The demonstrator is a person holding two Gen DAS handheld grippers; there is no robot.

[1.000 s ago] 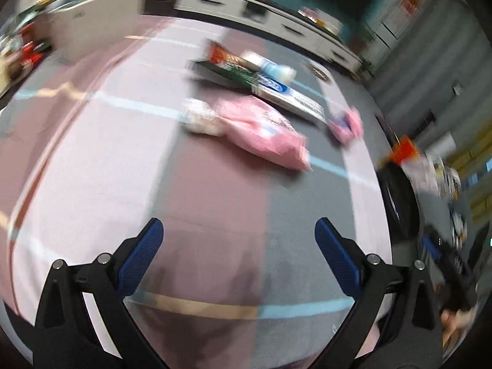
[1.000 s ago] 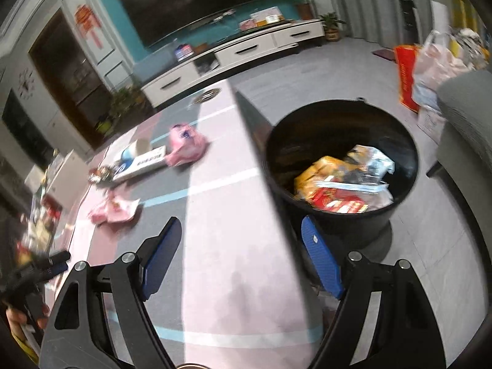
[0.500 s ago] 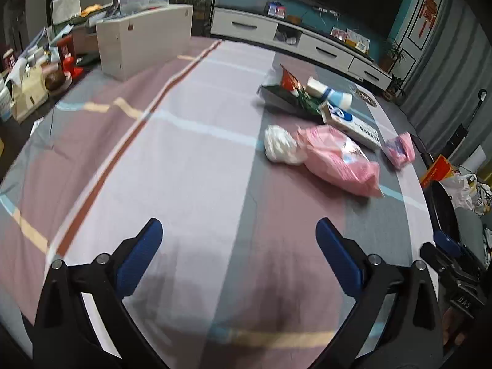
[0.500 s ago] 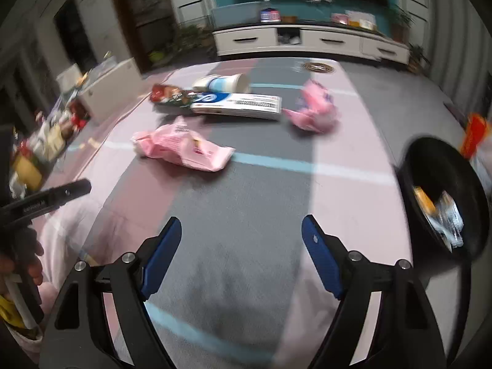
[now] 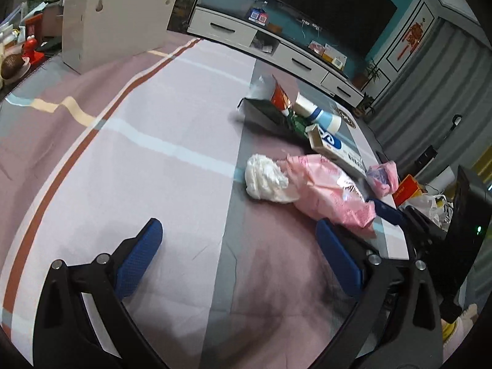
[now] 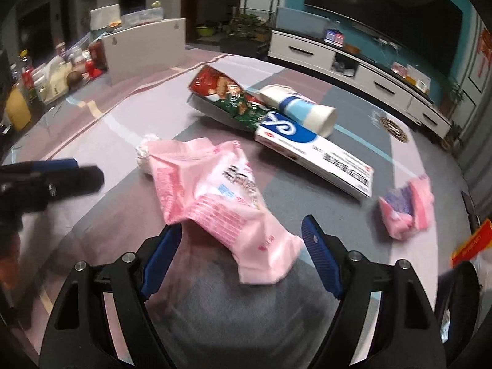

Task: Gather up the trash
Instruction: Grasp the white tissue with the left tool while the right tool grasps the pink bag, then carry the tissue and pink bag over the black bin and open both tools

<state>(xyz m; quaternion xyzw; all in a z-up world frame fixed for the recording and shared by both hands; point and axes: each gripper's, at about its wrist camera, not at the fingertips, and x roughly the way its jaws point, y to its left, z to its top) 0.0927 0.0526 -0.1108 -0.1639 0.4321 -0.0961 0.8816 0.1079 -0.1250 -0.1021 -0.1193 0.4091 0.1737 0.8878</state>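
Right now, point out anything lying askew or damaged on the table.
The paper cup lies tipped on its side against the toothpaste box, whose end flap hangs open. The pink wrapper is crumpled flat.

Landmark: pink wrapper (image 6: 221, 196), lying flat on striped tablecloth (image 5: 129, 166).

- Near side: its end sits between the spread fingers of the right gripper (image 6: 240, 246); bare cloth below.
- Left: white tissue wad (image 6: 147, 153) touching; left gripper (image 6: 58, 178) beyond.
- Far side: toothpaste box (image 6: 316, 156), snack bag (image 6: 227, 98), paper cup (image 6: 301, 110) clustered.
- Right: small pink packet (image 6: 406, 206), open gap between.
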